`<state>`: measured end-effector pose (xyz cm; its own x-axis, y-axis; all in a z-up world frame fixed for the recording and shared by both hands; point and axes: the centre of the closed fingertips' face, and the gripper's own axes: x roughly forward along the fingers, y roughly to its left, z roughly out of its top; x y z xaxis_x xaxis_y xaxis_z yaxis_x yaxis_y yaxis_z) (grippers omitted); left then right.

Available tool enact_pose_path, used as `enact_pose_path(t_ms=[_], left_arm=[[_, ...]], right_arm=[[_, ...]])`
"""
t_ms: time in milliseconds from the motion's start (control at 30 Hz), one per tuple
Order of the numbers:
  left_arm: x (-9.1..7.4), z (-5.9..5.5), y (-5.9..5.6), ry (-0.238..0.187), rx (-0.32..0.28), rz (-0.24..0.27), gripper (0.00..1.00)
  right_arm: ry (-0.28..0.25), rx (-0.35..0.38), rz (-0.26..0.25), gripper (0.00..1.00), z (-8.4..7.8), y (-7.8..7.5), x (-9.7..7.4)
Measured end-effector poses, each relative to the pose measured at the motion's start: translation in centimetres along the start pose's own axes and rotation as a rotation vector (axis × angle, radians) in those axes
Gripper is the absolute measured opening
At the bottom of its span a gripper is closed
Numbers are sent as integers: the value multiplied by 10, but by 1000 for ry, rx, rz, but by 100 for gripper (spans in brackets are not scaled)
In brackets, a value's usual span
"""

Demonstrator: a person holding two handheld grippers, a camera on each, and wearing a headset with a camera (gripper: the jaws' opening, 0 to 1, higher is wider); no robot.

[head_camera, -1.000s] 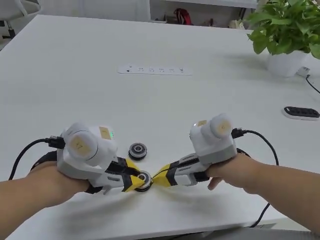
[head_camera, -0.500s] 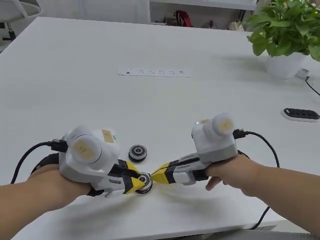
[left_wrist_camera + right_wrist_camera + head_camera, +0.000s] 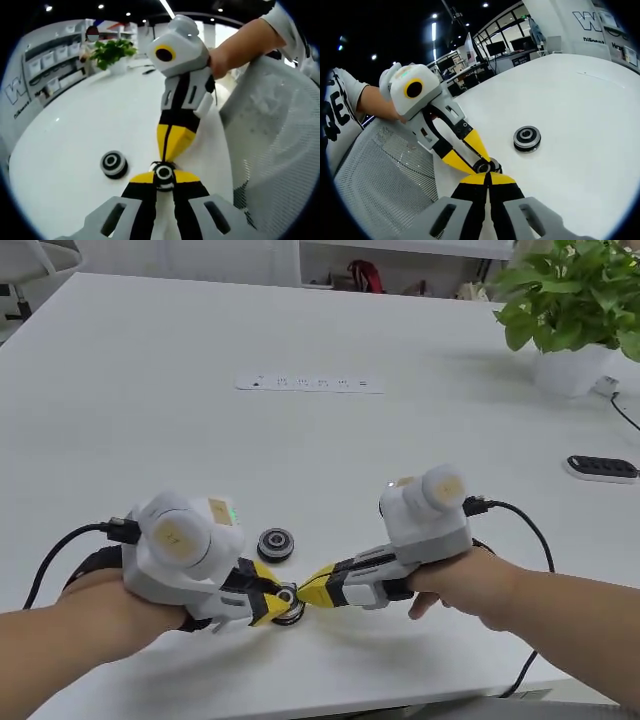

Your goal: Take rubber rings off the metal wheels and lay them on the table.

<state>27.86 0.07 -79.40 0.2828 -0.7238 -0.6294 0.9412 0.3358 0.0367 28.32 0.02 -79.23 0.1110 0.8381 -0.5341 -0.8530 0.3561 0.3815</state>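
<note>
Near the front edge of the table, my left gripper clamps a wheel while my right gripper pinches shut at its rubber ring, so next, I judge, I must peel it off and lay it down.

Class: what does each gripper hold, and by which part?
The left gripper clamps the small metal wheel with a black rubber ring across its rim. The right gripper is shut against that rim; its grip cannot be told.
</note>
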Motion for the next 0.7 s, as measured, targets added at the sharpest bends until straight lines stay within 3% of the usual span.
enact_pose_path(t_ms=[433,633,700], left_arm=[[1,0,-1,7,10,1,11],[1,0,-1,12,19,4,11],[1,1,-1,8,19,3,11]], right_arm=[[-8,1,22,0,0,5,-1],[-36,-8,93,0,11,24,4],[-24,-24,81,0,8,21,4]])
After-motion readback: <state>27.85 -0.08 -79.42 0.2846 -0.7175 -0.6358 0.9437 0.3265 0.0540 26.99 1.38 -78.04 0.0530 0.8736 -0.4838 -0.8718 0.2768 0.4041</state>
